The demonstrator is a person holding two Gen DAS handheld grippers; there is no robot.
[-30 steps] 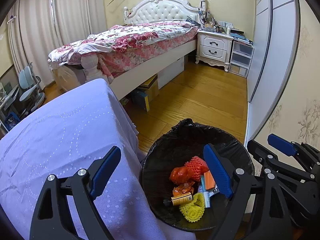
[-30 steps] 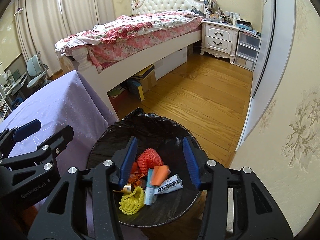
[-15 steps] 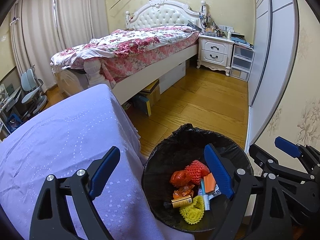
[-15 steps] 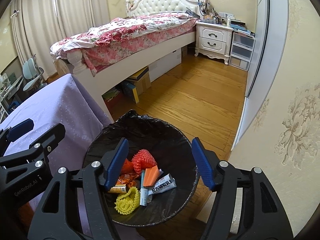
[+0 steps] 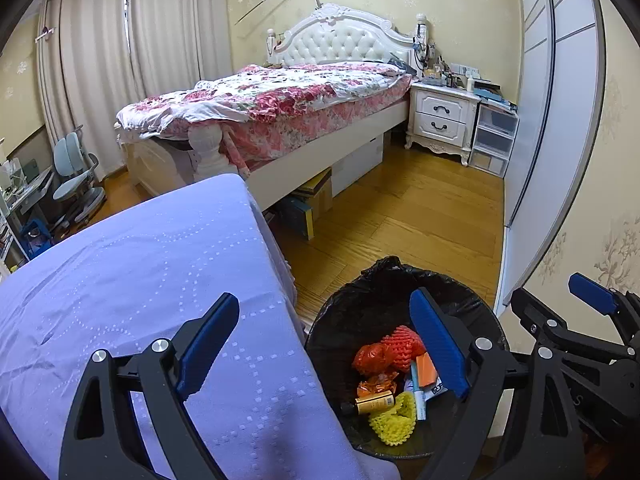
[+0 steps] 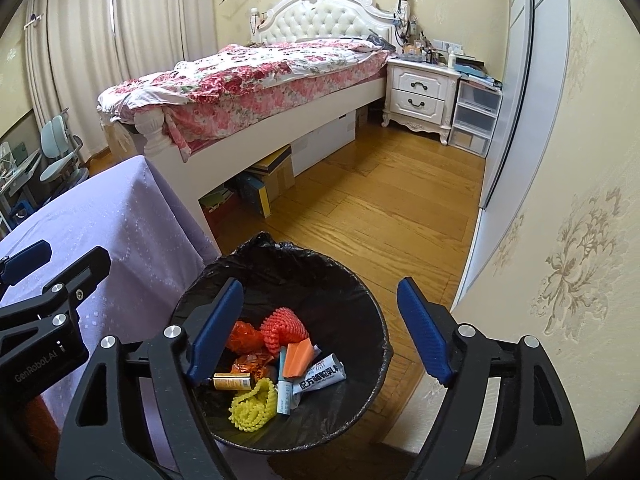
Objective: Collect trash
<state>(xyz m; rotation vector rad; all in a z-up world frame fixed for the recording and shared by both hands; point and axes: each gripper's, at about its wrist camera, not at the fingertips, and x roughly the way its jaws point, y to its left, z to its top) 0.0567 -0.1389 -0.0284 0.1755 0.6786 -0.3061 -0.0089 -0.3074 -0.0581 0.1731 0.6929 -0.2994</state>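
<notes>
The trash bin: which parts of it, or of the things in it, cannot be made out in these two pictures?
- Trash bin: its outside and base are out of sight in both views, under the black liner and the rim.
- Left wrist view: the left gripper has one finger covering part of the orange carton.
- White tube: its print is too small to read.
- Deeper trash under the yellow net is hidden.

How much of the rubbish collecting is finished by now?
Much looks done: the black-lined bin already holds a red foam net, a yellow foam net, a small bottle and a tube. The right hand-held gripper is opening over it, empty. The purple tablecloth shows no rubbish left.
</notes>
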